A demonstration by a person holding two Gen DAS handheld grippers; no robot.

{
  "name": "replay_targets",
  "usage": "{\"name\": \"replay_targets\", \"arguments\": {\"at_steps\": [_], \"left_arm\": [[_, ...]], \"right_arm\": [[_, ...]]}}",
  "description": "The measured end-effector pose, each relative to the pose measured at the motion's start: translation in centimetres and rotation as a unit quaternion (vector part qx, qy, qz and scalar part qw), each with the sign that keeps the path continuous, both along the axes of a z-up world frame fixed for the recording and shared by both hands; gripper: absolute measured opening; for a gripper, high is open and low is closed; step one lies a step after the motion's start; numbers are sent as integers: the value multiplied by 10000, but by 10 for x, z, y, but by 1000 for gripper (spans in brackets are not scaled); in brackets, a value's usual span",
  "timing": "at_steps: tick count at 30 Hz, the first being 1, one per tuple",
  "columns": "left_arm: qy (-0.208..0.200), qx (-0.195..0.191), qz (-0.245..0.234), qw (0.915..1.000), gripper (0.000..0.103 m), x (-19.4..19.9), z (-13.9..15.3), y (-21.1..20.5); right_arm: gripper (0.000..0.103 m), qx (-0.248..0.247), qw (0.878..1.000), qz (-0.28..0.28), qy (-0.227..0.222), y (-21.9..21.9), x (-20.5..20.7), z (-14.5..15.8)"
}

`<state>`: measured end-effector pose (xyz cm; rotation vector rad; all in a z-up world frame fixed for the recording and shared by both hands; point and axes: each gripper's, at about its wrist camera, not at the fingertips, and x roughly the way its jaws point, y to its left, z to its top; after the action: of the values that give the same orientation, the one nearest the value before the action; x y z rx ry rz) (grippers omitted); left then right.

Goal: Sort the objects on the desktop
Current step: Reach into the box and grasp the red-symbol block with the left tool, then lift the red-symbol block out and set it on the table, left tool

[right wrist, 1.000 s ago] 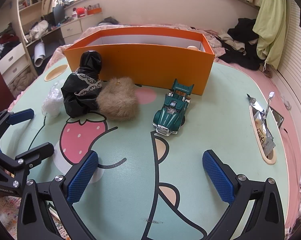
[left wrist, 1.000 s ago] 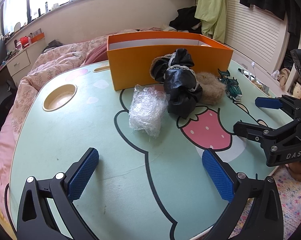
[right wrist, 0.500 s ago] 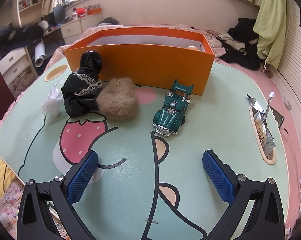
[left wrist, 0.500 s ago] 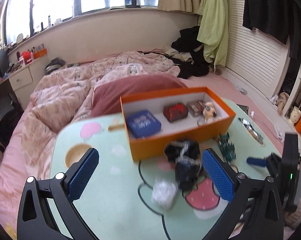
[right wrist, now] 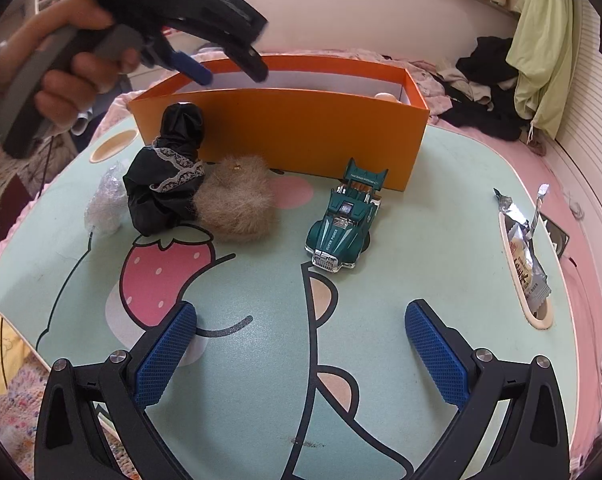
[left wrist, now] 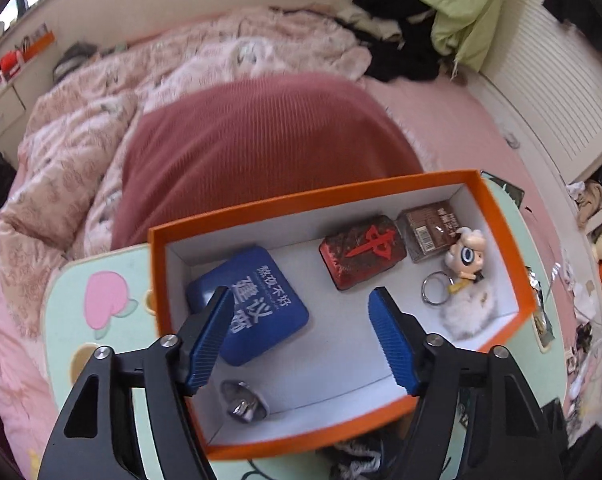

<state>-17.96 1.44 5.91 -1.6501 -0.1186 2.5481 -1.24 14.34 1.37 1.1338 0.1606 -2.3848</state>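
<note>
1. Left wrist view: left tool (left wrist: 301, 334) is hanging over the orange box (left wrist: 501, 216); jaws have just been closing, now half-wide, gripping nothing. Lying in the box: blue tin (left wrist: 257, 304), red tile (left wrist: 361, 250), brown pack (left wrist: 431, 228), doll keychain (left wrist: 465, 256), small silver item (left wrist: 243, 400).
2. Right wrist view: right tool (right wrist: 301, 350) is sitting wide and empty over the bench (right wrist: 421, 260). Green toy car (right wrist: 347, 222), fur ball (right wrist: 237, 204), black cloth bundle (right wrist: 169, 180) and plastic wad (right wrist: 105, 200) are lying in front of the box. A hand (right wrist: 61, 60) is holding the left tool above the box.

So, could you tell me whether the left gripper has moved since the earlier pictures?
Yes. The left gripper has left the table's near edge and now hangs over the orange box, jaws just narrowed, nothing between them.
</note>
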Motion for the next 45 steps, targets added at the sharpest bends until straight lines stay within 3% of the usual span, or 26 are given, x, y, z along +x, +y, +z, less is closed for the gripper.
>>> {"name": "replay_targets", "arguments": {"at_steps": [2, 7, 13, 18, 21, 26, 29, 32, 35, 39, 42, 45], "left_arm": [[-67, 217, -65, 9997, 68, -8, -4, 9], [-459, 199, 63, 9987, 68, -35, -16, 34], [-736, -174, 167, 9970, 69, -56, -36, 53], [-737, -249, 28, 9970, 67, -54, -33, 55], [-402, 3, -119, 9991, 67, -44, -20, 48], [483, 308, -310, 9979, 67, 3, 30, 35], [1122, 485, -489, 9913, 67, 50, 61, 24], [1522, 600, -704, 9840, 67, 102, 72, 11], [1540, 627, -674, 9838, 67, 142, 60, -1], [1198, 708, -722, 9876, 67, 181, 21, -5], [865, 363, -907, 9915, 67, 202, -11, 12], [791, 188, -971, 9920, 67, 205, -32, 25]], "right_arm": [[103, 0, 10000, -4, -1, 0, 0, 0], [103, -4, 10000, -12, -2, 0, 1, 1], [103, -9, 10000, -27, -8, -1, 1, 0], [103, -4, 10000, -34, -10, -3, -3, 0], [103, -11, 10000, -39, -15, -3, -4, 0], [103, -7, 10000, -46, -12, -5, -6, 0], [103, -10, 10000, -48, -13, -4, -6, -1], [103, -15, 10000, -51, -13, -5, -5, -1], [103, -11, 10000, -57, -12, -5, -5, -1], [103, -14, 10000, -60, -11, -5, -7, -1], [103, -12, 10000, -61, -7, -5, -7, -1], [103, -16, 10000, -65, -8, -5, -7, -1]]}}
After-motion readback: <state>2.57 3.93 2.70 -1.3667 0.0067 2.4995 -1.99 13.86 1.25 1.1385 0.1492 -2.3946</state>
